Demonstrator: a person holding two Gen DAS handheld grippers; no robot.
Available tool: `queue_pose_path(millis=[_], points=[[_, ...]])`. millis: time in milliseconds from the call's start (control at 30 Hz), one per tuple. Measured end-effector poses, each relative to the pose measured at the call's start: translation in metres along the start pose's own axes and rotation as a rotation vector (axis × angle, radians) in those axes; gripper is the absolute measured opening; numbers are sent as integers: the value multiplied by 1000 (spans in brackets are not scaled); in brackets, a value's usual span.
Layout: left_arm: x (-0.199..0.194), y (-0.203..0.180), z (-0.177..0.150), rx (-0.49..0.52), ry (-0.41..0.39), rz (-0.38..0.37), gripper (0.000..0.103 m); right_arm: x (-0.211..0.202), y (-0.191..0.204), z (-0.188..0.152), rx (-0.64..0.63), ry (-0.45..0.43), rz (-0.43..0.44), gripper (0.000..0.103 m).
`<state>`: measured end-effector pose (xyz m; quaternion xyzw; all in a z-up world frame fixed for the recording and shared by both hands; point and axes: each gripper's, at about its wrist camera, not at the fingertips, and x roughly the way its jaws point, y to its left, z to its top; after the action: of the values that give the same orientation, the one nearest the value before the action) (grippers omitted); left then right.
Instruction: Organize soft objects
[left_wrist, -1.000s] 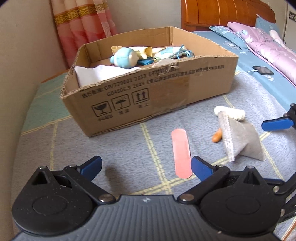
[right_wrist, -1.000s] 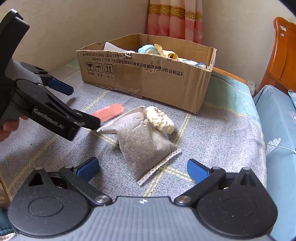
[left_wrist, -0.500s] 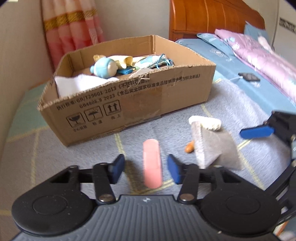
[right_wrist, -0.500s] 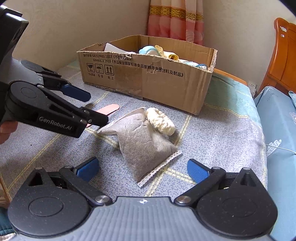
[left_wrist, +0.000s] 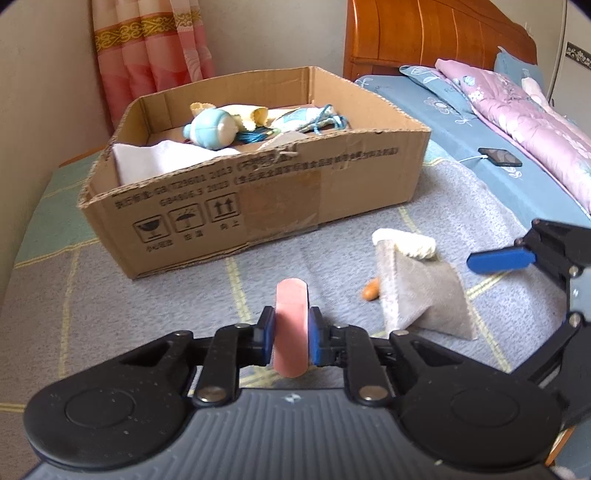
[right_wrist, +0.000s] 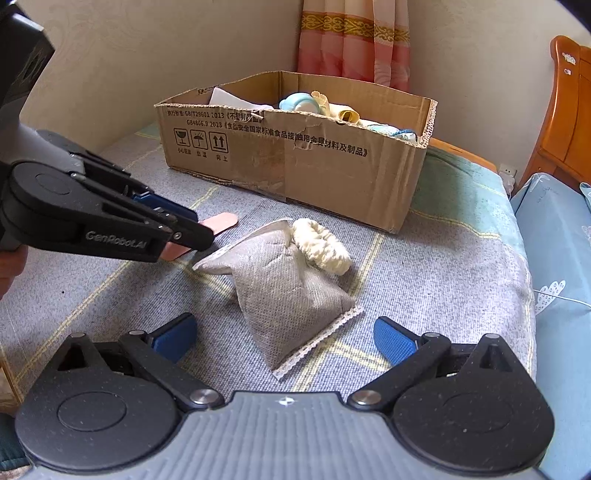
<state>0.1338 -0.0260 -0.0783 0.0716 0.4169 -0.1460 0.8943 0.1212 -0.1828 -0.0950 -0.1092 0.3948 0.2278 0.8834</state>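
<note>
My left gripper (left_wrist: 290, 328) is shut on a flat pink oblong strip (left_wrist: 291, 314) just above the grey bedcover; it also shows in the right wrist view (right_wrist: 192, 232) with the strip (right_wrist: 221, 221) poking out. A grey fabric pouch (right_wrist: 288, 291) lies in front of my open, empty right gripper (right_wrist: 284, 338), with a cream fluffy roll (right_wrist: 321, 249) against its far side. The pouch (left_wrist: 421, 295), the roll (left_wrist: 406, 243) and a small orange piece (left_wrist: 370, 290) lie to the right in the left wrist view. An open cardboard box (left_wrist: 258, 199) behind holds soft items.
The box holds a white cloth (left_wrist: 155, 162), a pale blue toy (left_wrist: 210, 129) and blue cords. A wooden headboard (left_wrist: 424, 40), a blue bed with a pink quilt (left_wrist: 524, 110) and a phone (left_wrist: 498, 157) lie right. Wall and curtain (right_wrist: 354, 44) stand behind the box.
My left gripper moved right over the pink strip, closed its jaws on it and lifted its near end. The right gripper stayed open in place.
</note>
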Motion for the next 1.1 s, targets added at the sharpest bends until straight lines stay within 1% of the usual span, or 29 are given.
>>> queue_pose_path(millis=[267,433,533,567,733,800,867,1000,1067,1100], points=[[-2,11,-2,-18,7,5,17,11,-4,15,-40,-18,69,103],[-2,12,-3,-15,2,4,17,16,3,22,-83,27,107,103],[-2,13,-3,-15,1,-1,17,7,10,18,-105,56,184,103],[-2,13,-3,-15,0,-1,17,4,12,16,-109,59,197,103],[-2,13,-4,-16,-4,-4,17,5,12,14,-88,39,153,102],[-2,13,-4,-16,-3,-4,17,8,12,17,-91,25,138,99],[-2,13,-4,-15,-4,-4,17,10,14,20,-114,16,115,88],[-2,14,-4,-13,-5,-3,17,10,16,24,-131,9,93,73],[-2,13,-4,-9,-3,-3,17,9,15,25,-125,7,87,60],[-2,13,-4,-6,-3,-4,17,7,15,25,-122,5,81,57]])
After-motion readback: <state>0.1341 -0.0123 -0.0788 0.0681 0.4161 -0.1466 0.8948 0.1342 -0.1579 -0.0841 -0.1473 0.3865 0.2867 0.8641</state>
